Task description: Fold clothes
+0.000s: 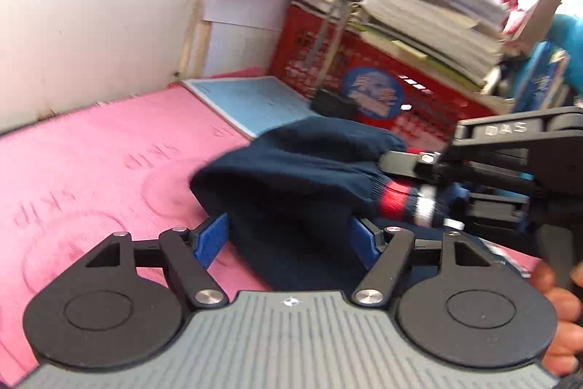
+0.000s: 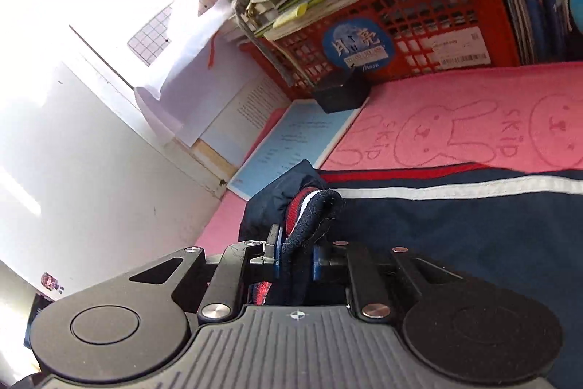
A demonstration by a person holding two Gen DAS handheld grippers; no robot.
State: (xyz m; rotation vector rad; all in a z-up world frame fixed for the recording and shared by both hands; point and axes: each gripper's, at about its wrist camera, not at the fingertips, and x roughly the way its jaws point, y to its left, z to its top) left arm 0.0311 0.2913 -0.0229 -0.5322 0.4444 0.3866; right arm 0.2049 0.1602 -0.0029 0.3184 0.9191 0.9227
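Observation:
A navy jacket point(image 1: 302, 166) with red and white striped cuffs lies on a pink towel point(image 1: 91, 170). My left gripper point(image 1: 288, 236) is open, its blue pads either side of a raised navy sleeve fold. My right gripper point(image 1: 419, 163) comes in from the right in the left wrist view and pinches the striped cuff point(image 1: 404, 203). In the right wrist view my right gripper point(image 2: 297, 259) is shut on the striped cuff point(image 2: 309, 206), and the jacket body point(image 2: 473, 228) with its white stripe spreads to the right.
A red plastic crate point(image 2: 419, 20) with stacked books and papers point(image 1: 430, 13) stands at the back. A blue sheet point(image 1: 247, 101) and a small black box point(image 2: 340, 93) lie before it. A white wall point(image 1: 91, 6) bounds the left side.

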